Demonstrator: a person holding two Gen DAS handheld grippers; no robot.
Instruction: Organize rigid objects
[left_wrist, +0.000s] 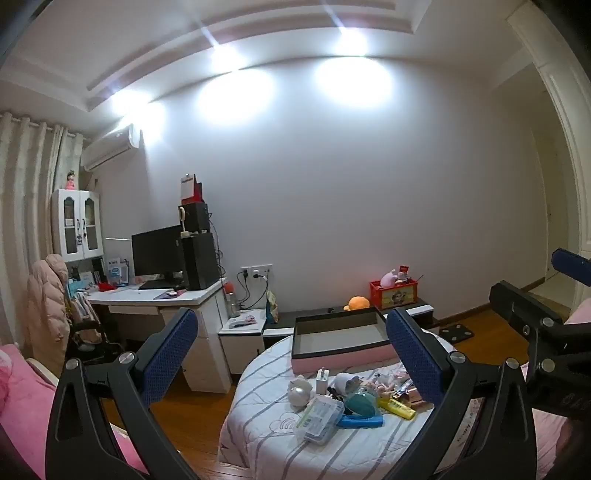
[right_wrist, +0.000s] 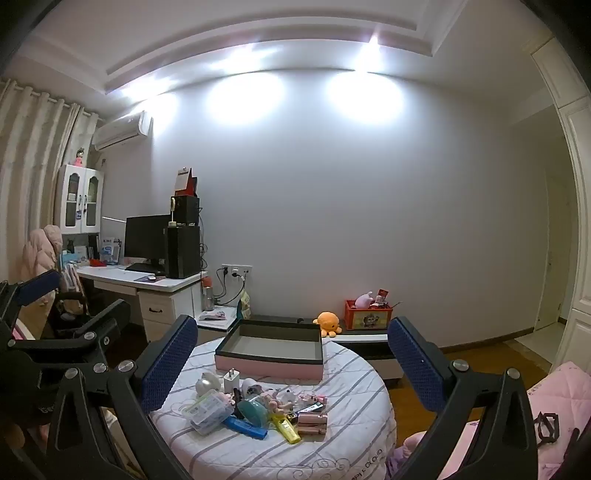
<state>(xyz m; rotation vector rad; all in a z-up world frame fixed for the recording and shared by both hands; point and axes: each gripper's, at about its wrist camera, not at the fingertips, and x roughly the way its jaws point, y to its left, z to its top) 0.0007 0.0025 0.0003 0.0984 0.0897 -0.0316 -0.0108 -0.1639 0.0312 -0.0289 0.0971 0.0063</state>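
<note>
A round table with a striped white cloth (left_wrist: 266, 435) (right_wrist: 354, 432) holds a pile of small objects: a clear plastic case (left_wrist: 320, 418) (right_wrist: 210, 411), a blue flat item (left_wrist: 360, 421) (right_wrist: 246, 429), a yellow marker (left_wrist: 400, 408) (right_wrist: 286, 429), a white charger (left_wrist: 322, 380) (right_wrist: 231, 381), a teal round piece (right_wrist: 253, 408) and pink tubes (right_wrist: 312, 422). An empty pink box with a dark rim (left_wrist: 340, 341) (right_wrist: 271, 349) sits at the table's far side. My left gripper (left_wrist: 291, 354) and right gripper (right_wrist: 291, 363) are both open and empty, held above and short of the table.
A white desk (left_wrist: 155, 299) with monitor and speakers stands at the left by the wall. A low dark-and-white bench (right_wrist: 365, 338) behind the table carries an orange plush (right_wrist: 328, 322) and a red toy box (right_wrist: 367, 314). Pink bedding (right_wrist: 554, 402) lies right; wood floor surrounds the table.
</note>
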